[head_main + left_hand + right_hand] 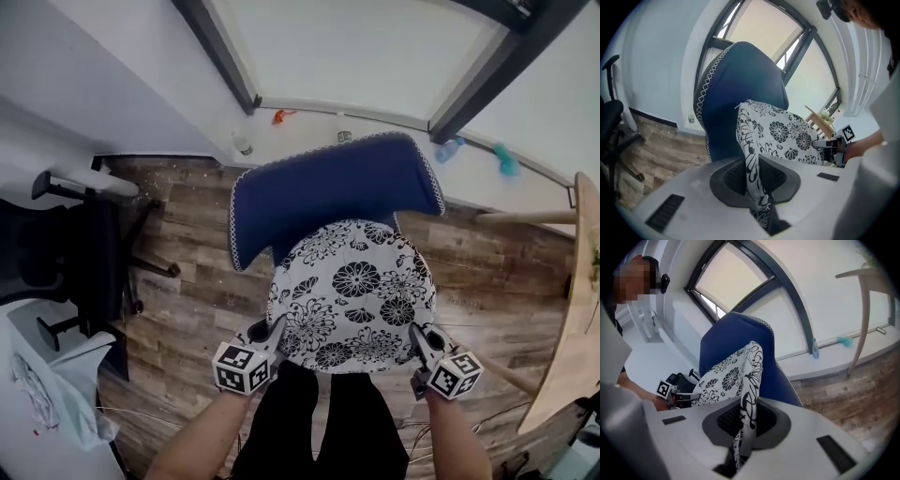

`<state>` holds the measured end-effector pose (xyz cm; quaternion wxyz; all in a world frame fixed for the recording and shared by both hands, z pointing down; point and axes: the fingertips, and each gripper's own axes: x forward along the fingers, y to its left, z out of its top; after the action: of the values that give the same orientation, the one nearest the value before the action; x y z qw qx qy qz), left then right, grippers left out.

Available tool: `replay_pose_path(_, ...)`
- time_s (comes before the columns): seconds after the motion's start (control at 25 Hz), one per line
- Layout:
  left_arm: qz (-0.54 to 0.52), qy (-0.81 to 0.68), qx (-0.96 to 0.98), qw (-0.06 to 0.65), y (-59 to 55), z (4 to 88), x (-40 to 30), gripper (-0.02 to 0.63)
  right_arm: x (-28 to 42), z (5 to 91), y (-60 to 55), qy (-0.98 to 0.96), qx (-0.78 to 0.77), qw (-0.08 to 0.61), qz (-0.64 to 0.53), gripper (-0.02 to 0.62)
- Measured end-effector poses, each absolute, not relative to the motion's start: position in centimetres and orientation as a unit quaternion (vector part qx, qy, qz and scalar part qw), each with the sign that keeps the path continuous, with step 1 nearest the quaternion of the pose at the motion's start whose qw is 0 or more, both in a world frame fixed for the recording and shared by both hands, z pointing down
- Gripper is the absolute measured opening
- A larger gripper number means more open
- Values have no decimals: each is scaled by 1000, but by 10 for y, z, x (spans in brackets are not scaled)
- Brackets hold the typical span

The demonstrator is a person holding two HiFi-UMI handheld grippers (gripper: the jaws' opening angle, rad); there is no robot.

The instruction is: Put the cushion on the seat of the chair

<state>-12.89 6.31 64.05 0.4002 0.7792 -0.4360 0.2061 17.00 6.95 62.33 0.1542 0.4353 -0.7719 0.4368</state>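
A round white cushion (354, 296) with black flowers hangs between my two grippers, just in front of the blue chair (328, 192) with white trim. My left gripper (277, 330) is shut on the cushion's near left edge (752, 178). On the near right edge (745, 420) my right gripper (417, 339) is shut too. The cushion covers the chair's seat from above; only the blue backrest (736, 84) shows behind it. Seen from the right gripper view, the backrest (738, 336) rises behind the cushion. Each gripper view shows the other gripper across the fabric.
A black office chair (89, 253) stands on the wooden floor at the left. A wooden table (574, 309) curves along the right edge, one leg (862, 319) showing in the right gripper view. A low sill under the window holds a small bottle (448, 150) and scraps.
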Motion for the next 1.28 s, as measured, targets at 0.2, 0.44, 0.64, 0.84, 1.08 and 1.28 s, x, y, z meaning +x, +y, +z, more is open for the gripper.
replay_pose_path(0.2,205,-444,767,416,68,657,-135,31,179,640,65,-776,427,169,432,32)
replay_pose_path(0.44,207,-448,760,423,65,674,-129,31,178,645,56,-781,421,173,428,33)
replay_pose_path(0.64,207,-451,755,428,62,684,-122,31,174,653,51,-776,421,166,440,32)
replay_pose_path(0.84,212,-459,746,433,58,697,-124,31,167,665,48,-784,410,187,428,32)
replay_pose_path(1.08,223,-464,735,441,62,715,-124,31,169,681,42,-771,413,178,452,34)
replay_pose_path(1.28,230,-469,723,453,65,731,-122,31,166,691,42,-766,404,185,465,32)
